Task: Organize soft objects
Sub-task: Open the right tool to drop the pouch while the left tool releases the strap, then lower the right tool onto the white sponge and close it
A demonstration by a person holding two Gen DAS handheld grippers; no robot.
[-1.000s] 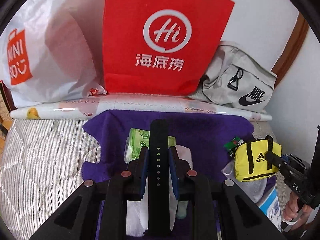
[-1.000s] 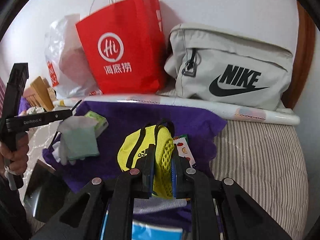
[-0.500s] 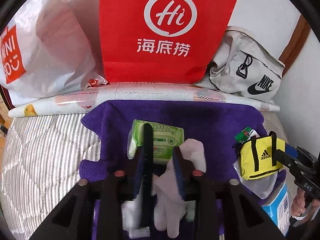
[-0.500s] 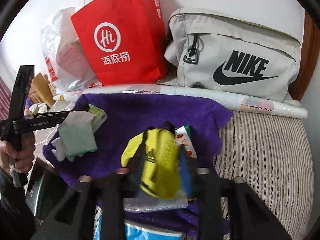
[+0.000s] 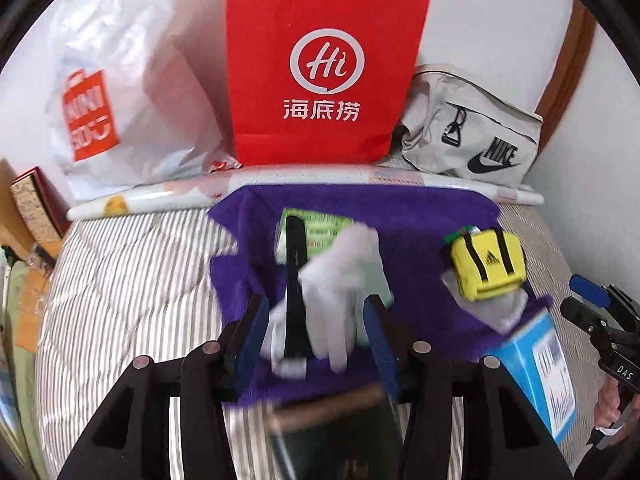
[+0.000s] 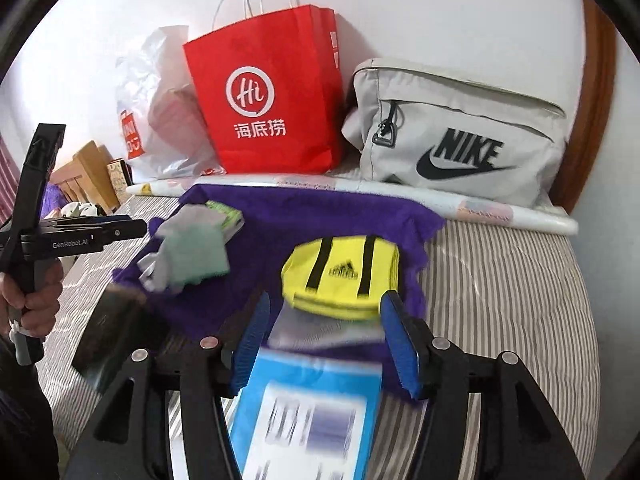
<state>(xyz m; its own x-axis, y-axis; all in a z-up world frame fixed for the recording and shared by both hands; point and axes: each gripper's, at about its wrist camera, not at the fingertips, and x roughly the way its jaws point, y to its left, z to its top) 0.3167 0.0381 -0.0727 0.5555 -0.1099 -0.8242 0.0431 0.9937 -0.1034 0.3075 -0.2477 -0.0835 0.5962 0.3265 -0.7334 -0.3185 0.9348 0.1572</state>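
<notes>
Both sets of jaws are opening with nothing pinched. The left gripper has just let go of the black strap, lying with the white glove; the right gripper has dropped the yellow pouch. Both items now rest on the purple towel, seemingly placed.

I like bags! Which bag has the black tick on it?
The grey Nike bag, far right against the wall. The red paper bag and white plastic bag don't.

Soft, even daylight fills both my views; the white wall is bright, shadows are faint. Motion blur smears the glove and blue box close to my lenses. Fisheye bends the edges, with dark corners.
</notes>
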